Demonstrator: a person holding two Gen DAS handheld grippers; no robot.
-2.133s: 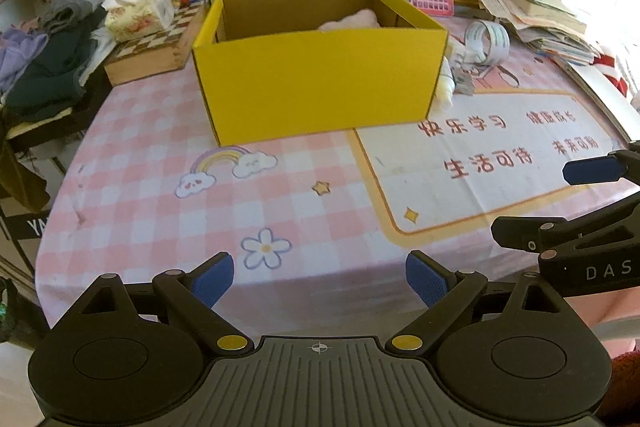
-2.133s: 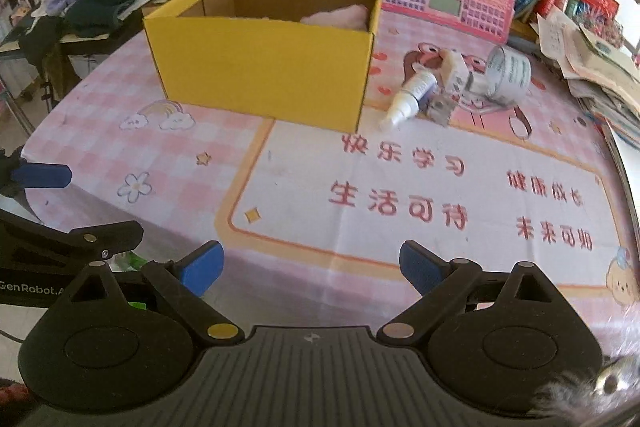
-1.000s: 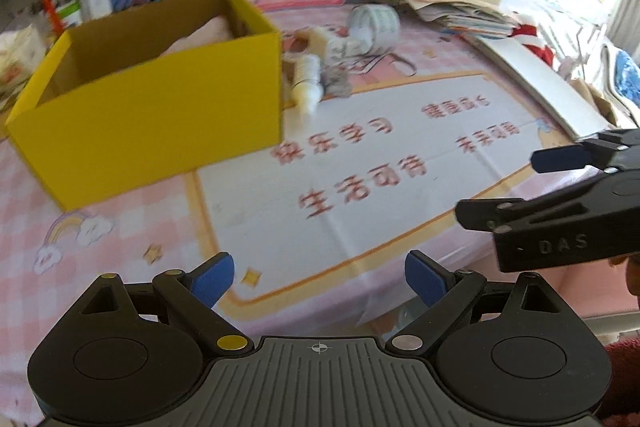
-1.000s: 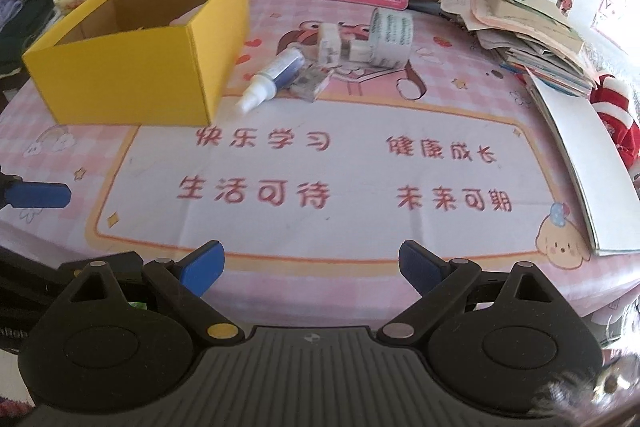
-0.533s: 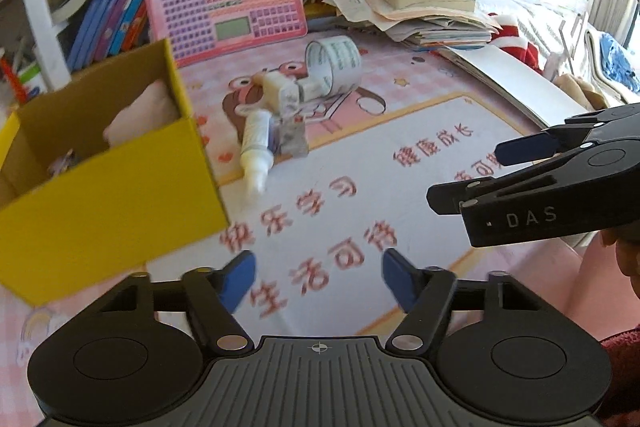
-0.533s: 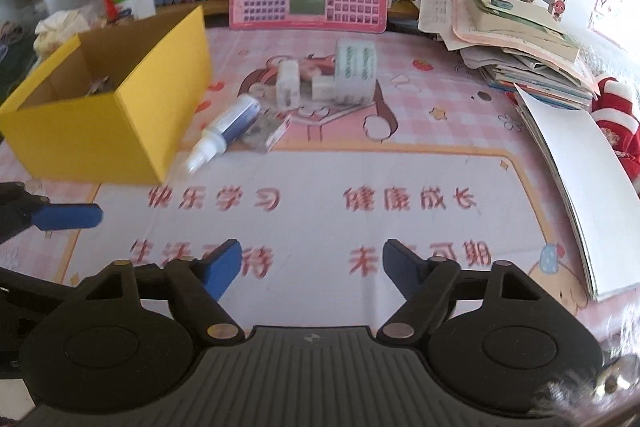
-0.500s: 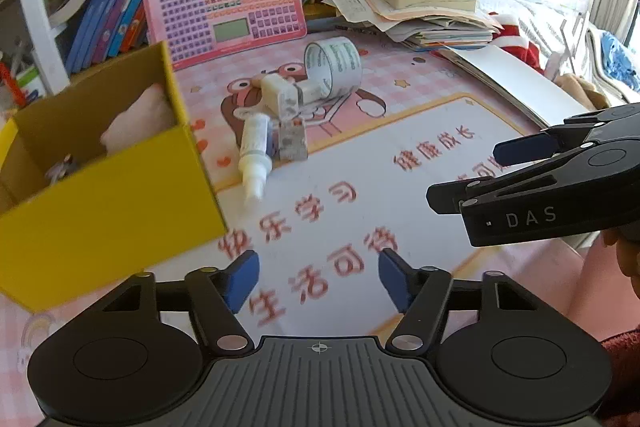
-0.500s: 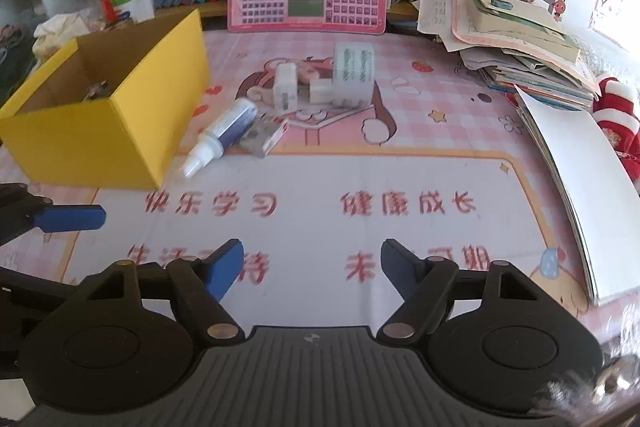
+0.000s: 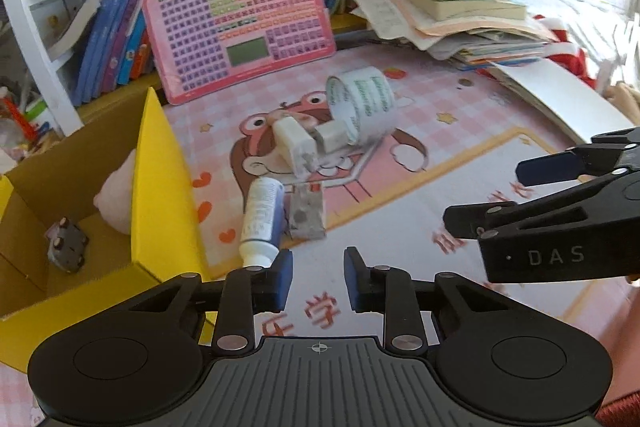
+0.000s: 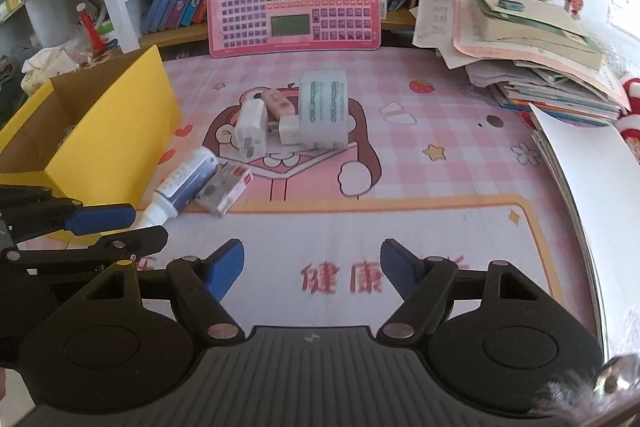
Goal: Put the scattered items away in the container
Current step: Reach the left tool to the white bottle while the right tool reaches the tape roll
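The left gripper [image 9: 318, 279] has its jaws drawn nearly together on nothing, just short of the bottle [image 9: 262, 221] lying on the bench [image 10: 440, 187] beside the yellow box [image 9: 160, 187]. The right gripper [image 10: 312, 267] hangs with jaws apart, empty. Best spread the left jaws again, then straddle the bottle's body crosswise.

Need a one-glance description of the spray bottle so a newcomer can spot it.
Find the yellow box on the pink tablecloth. The spray bottle lies on its side just off the box's near corner, beside a small flat packet. It alone has a dark blue body and a white cap.
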